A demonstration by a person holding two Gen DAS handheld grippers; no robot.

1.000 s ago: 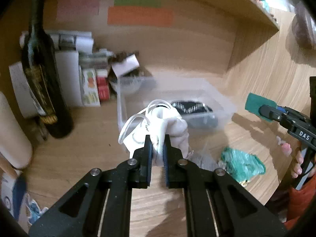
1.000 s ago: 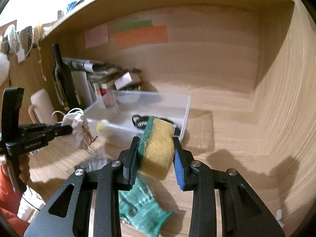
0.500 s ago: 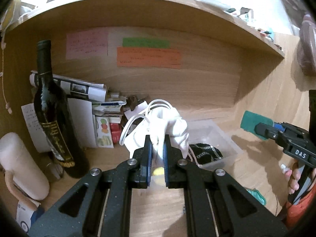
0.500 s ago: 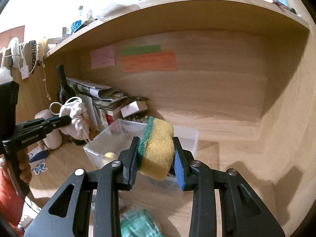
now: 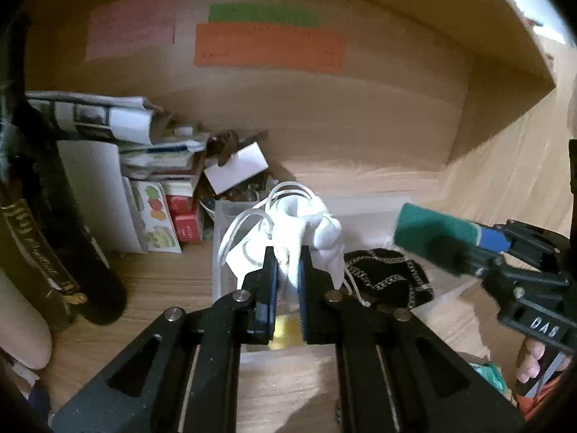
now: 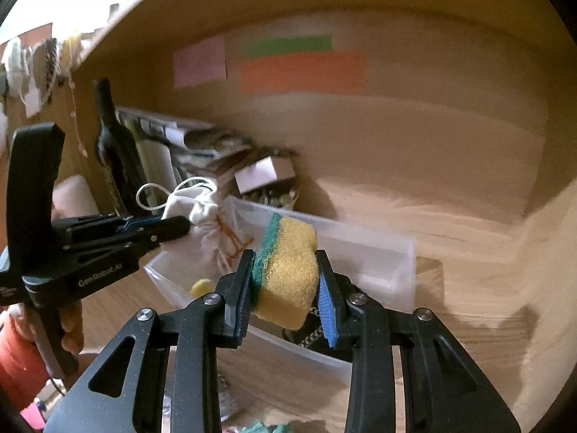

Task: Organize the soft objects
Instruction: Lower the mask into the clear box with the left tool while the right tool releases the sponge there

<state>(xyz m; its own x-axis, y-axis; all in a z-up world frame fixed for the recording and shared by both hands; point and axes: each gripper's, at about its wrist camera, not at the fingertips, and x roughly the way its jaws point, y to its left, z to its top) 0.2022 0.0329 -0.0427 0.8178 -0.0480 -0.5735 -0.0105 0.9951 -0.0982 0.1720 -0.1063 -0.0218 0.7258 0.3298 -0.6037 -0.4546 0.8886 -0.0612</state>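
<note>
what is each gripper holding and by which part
Left gripper: white drawstring pouch, pinched at its gathered cloth. Right gripper: sponge, squeezed across its sides.

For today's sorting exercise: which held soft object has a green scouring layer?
The sponge in the right gripper; the left gripper holds a plain white drawstring pouch.

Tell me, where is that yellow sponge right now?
The yellow sponge is squeezed in the right gripper, held above the clear plastic bin. The white drawstring pouch, in the left gripper, hangs to its left.
</note>
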